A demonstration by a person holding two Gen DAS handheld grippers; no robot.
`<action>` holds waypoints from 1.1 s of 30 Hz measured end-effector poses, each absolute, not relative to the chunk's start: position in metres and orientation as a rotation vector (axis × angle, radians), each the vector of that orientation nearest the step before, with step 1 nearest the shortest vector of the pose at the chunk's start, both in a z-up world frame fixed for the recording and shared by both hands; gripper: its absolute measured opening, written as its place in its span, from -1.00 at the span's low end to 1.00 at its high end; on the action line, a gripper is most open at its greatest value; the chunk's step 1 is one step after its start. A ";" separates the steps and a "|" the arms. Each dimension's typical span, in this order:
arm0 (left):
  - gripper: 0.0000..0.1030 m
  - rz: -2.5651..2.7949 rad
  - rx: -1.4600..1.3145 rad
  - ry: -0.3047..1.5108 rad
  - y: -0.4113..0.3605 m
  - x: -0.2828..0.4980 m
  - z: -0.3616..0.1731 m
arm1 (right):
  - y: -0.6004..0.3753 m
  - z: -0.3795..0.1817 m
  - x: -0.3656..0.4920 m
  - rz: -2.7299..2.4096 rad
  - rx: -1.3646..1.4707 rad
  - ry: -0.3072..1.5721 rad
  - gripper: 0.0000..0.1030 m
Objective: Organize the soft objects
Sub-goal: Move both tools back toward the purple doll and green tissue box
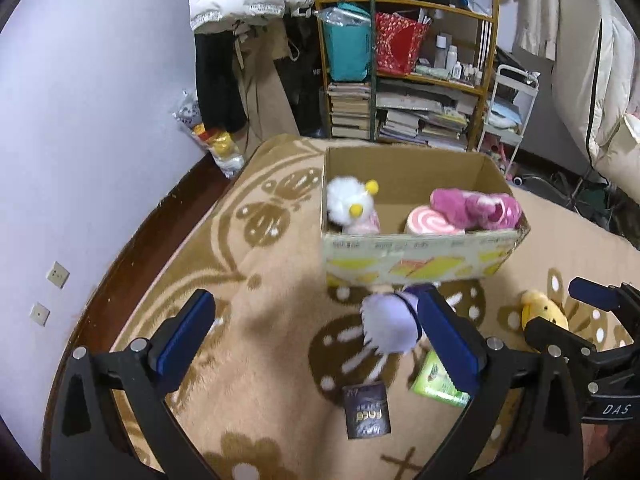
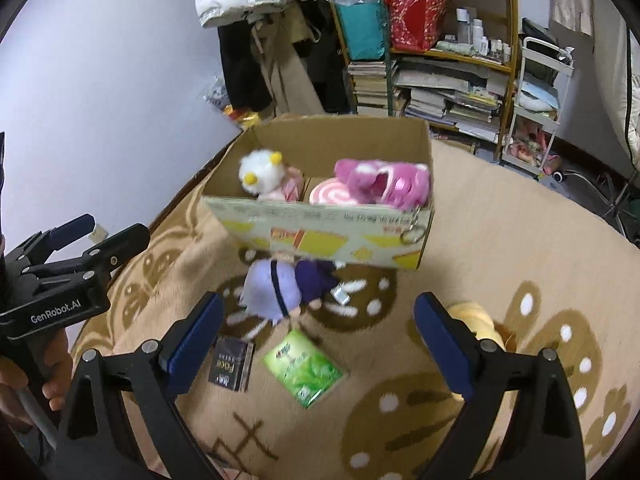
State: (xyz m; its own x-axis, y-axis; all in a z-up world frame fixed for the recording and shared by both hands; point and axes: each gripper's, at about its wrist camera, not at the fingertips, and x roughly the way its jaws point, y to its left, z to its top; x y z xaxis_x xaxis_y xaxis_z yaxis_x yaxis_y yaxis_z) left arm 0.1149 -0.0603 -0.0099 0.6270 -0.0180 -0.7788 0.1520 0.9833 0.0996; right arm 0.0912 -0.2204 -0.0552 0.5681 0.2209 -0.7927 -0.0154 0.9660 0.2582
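We are between picks: three plush things already sit in the box (image 2: 320, 224), and both tools are empty. The left tool (image 1: 316, 340) is spread wide, and so is the right tool (image 2: 316, 340); neither pad touches anything.

Still out on the rug (image 2: 500, 248) are the doll (image 2: 276, 288), lying just in front of the box's near wall, and the yellow plush (image 2: 478, 322), near the right tool's right finger and partly hidden behind it. In the left wrist view the doll (image 1: 390, 322) lies close against that tool's right finger; we cannot tell whether they touch.

We judge the doll to be the next pick. The left tool would have to shift right so the doll's head lies between the pads, close on it, then lift over the near wall and let go in the gap between the white plush (image 2: 260, 174) and the pink ones (image 2: 380, 184).

The doll has a pale lilac, fluffy head with a dark band across it and a dark purple body; a small metal tag lies beside it. It looks light and squashy, so a firm squeeze should hold it.

A dark packet (image 2: 232, 364) and a green packet (image 2: 304, 366) lie flat between the tools; whether they count as soft we cannot say.
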 end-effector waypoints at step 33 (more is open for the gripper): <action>0.94 -0.058 0.053 1.180 -0.024 0.109 -0.117 | -0.188 -0.129 0.091 0.149 0.069 1.189 0.94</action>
